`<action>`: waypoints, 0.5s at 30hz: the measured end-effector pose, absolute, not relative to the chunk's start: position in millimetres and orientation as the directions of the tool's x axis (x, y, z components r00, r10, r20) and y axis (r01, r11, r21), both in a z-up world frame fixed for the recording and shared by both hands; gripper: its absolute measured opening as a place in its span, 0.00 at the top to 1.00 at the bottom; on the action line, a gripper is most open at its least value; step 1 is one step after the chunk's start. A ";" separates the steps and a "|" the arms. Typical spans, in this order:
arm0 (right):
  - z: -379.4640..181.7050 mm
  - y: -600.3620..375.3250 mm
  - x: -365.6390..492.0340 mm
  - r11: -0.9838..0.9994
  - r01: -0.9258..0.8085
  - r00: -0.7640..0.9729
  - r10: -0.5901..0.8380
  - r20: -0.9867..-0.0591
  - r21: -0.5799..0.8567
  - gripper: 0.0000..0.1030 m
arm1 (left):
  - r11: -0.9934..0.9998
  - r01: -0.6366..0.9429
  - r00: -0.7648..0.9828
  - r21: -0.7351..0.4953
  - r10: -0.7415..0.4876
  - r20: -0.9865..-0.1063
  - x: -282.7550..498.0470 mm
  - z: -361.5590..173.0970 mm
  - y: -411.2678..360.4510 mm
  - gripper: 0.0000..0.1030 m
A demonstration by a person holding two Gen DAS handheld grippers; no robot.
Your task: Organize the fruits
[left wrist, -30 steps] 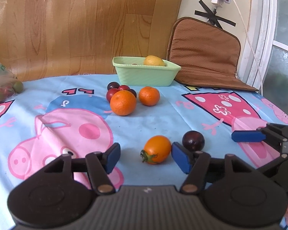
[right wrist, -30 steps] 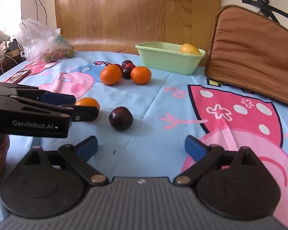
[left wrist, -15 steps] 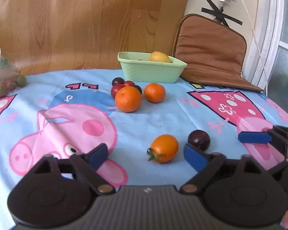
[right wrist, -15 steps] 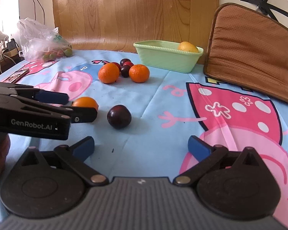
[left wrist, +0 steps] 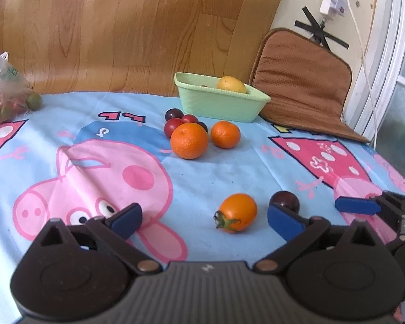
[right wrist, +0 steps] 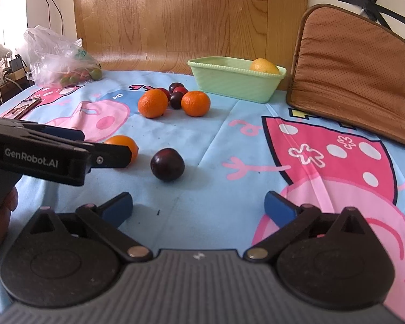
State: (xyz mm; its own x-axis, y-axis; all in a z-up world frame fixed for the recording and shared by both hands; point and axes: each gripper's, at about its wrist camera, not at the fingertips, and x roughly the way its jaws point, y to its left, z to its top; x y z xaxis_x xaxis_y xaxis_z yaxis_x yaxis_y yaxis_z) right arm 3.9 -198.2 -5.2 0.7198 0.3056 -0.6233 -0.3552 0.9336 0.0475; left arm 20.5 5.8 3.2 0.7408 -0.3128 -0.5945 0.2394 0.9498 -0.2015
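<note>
An approach is judged under way: the left gripper (left wrist: 203, 217), jaws apart, is aimed at the orange tomato (left wrist: 237, 212) at 1 o'clock; closing comes next. The right gripper (right wrist: 198, 208) is likewise held apart, the plum (right wrist: 167, 164) at 11 o'clock.

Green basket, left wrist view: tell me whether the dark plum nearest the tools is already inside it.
No, the dark plum lies on the tablecloth, far from the green basket.

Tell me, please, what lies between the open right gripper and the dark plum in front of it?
Only bare tablecloth, as the right wrist view shows. The dark plum sits ahead of the right gripper, left of its centre, and nothing stands between them.
</note>
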 end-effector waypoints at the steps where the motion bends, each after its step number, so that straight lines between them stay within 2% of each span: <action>1: -5.0 -198.4 4.2 0.933 -0.357 0.719 0.308 -0.623 0.050 0.00 | 0.946 0.236 0.744 -0.221 -0.322 -0.586 20.2 3.2 9.0 0.00; 6: -2.6 -198.3 8.2 0.914 -0.404 0.704 0.329 -0.630 0.025 0.00 | 0.905 0.240 0.765 -0.351 -0.399 -0.505 16.9 4.1 31.4 0.00; 8: -0.9 -198.4 9.5 0.903 -0.429 0.699 0.340 -0.630 0.011 0.00 | 0.894 0.258 0.771 -0.367 -0.419 -0.479 14.7 5.8 33.6 0.01; 10: 1.9 -199.5 10.0 0.890 -0.455 0.703 0.356 -0.616 -0.004 0.00 | 0.885 0.300 0.768 -0.356 -0.445 -0.460 11.4 8.3 30.9 0.07; 12: 5.5 -201.6 12.6 0.880 -0.474 0.705 0.368 -0.606 -0.016 0.00 | 0.882 0.334 0.757 -0.332 -0.461 -0.463 9.6 10.2 24.5 0.14; 15: 10.4 -205.7 23.0 0.850 -0.526 0.658 0.429 -0.619 0.031 0.14 | 0.872 0.389 0.719 -0.298 -0.489 -0.493 10.2 10.0 11.5 0.41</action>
State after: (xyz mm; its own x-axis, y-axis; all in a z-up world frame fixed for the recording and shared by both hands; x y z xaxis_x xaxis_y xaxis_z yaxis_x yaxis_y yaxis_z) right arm 23.0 -205.7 10.4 0.6581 0.4292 -0.6186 -0.5255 0.8502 0.0309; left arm 10.2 11.5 10.0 0.7192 -0.4892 -0.4933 0.3886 0.8719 -0.2981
